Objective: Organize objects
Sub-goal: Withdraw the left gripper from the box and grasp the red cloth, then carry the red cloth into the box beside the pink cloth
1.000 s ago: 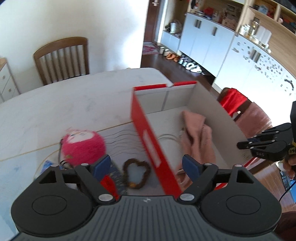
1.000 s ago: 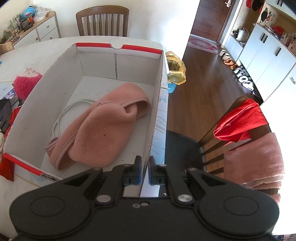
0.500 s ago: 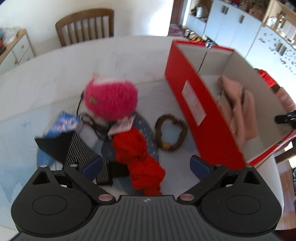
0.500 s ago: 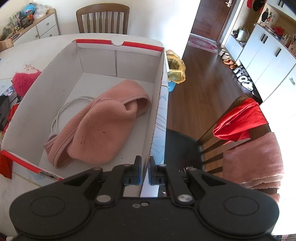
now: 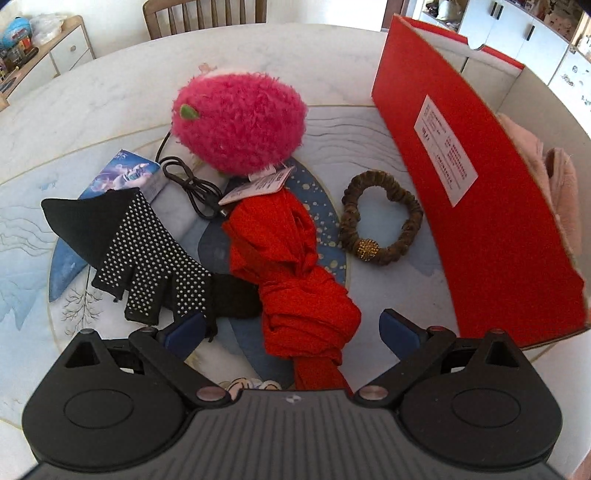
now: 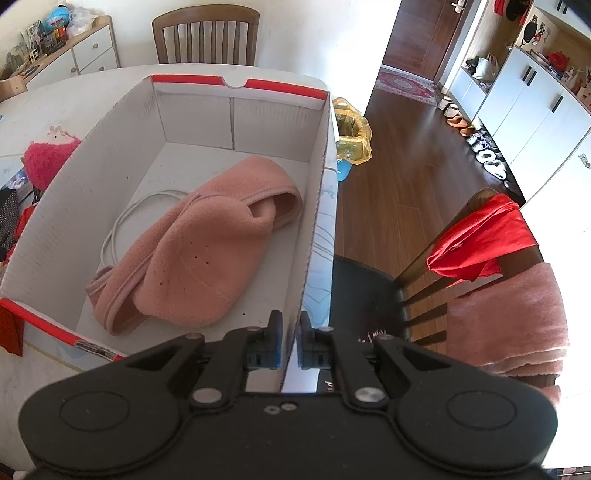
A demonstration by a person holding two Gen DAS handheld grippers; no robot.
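Note:
My left gripper (image 5: 291,330) is open and empty, its jaws on either side of a knotted red cloth (image 5: 291,266) on the table. Around the cloth lie a pink fuzzy plush (image 5: 240,122), a black dotted glove (image 5: 147,254), a black cable (image 5: 192,188), a blue card packet (image 5: 125,173) and a brown scrunchie (image 5: 380,225). The red box (image 5: 472,206) stands to the right. My right gripper (image 6: 290,341) is shut on the box's right wall (image 6: 314,221). Inside lie a pink fleece (image 6: 199,251) and a white cable (image 6: 122,225).
A wooden chair (image 6: 205,35) stands at the table's far side. To the right, past the table edge, a chair (image 6: 461,266) carries a red cloth and a pink towel. A yellow bag (image 6: 351,129) sits on the wooden floor. A dresser (image 5: 48,55) is far left.
My left gripper has swung left away from the box and lowered over the loose items, now straddling the red cloth. My right gripper has stayed shut on the box wall.

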